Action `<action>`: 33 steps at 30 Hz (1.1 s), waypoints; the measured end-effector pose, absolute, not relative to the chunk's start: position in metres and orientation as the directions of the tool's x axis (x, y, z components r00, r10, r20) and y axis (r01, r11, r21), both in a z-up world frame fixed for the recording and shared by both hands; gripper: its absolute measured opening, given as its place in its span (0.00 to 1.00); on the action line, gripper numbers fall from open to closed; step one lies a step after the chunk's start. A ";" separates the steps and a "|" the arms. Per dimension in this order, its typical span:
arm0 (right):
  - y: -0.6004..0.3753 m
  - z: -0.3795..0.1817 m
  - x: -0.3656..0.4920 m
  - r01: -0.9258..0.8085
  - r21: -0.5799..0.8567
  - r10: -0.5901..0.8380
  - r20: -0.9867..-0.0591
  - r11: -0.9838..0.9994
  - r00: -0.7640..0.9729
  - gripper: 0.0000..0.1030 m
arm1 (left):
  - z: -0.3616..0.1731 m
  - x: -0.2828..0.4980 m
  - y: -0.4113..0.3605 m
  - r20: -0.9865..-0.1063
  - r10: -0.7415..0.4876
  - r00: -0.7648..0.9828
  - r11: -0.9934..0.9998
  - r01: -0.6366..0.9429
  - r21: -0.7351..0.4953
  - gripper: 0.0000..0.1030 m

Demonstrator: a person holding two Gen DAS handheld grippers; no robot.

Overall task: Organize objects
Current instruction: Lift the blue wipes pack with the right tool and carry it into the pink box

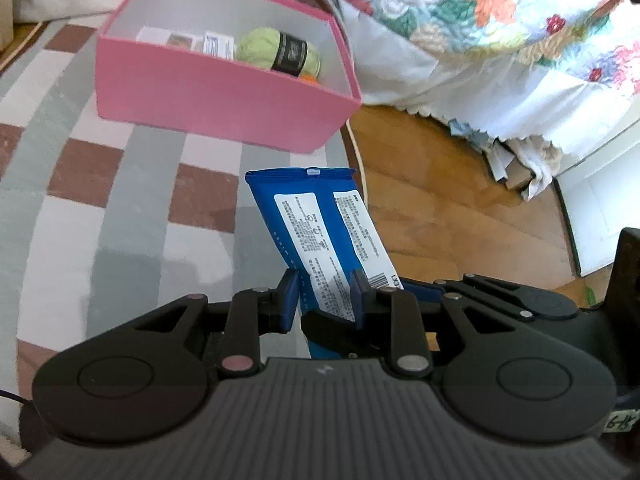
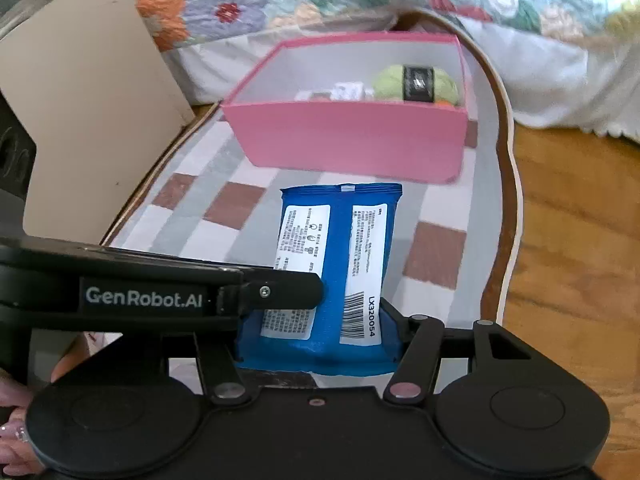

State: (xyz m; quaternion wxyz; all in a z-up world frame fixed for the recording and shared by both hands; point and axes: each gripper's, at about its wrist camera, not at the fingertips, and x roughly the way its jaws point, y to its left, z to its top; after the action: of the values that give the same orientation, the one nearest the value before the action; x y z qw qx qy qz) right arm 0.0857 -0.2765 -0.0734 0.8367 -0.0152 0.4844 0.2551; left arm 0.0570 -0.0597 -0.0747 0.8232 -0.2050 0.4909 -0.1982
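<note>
We see a blue packet (image 1: 320, 236) held up above a checked rug (image 1: 120, 184), with its white labels facing us. Both grippers have it. The left gripper (image 1: 326, 300) has its jaws pressed almost together, pinching the packet by its thin side edge near the bottom. The right gripper (image 2: 320, 332) has its jaws partly spread, squeezing the packet across its wide bottom end, one jaw on each side. In the right wrist view the left gripper comes in from the left and meets the packet's left edge.

Farther away on the rug sits a pink box (image 1: 224, 100) with no lid on it. The packet is near the box but not touching it. Inside the box lies a green ball of yarn (image 1: 276, 50) with a black band, over at the right end. A bit of something orange peeks out under the yarn. Left of the yarn are some small white boxes (image 1: 186, 42).

Behind the pink box hangs a flowery quilt (image 1: 500, 4). To the right is a brown wooden floor (image 1: 448, 184). A tan cardboard flap (image 2: 88, 120) stands at the far left.
</note>
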 end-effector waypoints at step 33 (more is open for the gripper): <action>-0.171 0.053 0.215 -0.652 0.090 0.509 -0.707 0.752 0.490 0.61 | 0.040 0.202 0.037 -0.651 -0.440 0.619 0.873 0.127 -0.470 0.24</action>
State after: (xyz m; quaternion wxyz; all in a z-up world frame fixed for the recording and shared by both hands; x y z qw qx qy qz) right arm 0.2153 -0.1714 0.0531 0.8579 -0.0956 0.3745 0.3386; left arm 0.2020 0.0366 0.0401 0.8787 -0.1929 0.4057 -0.1615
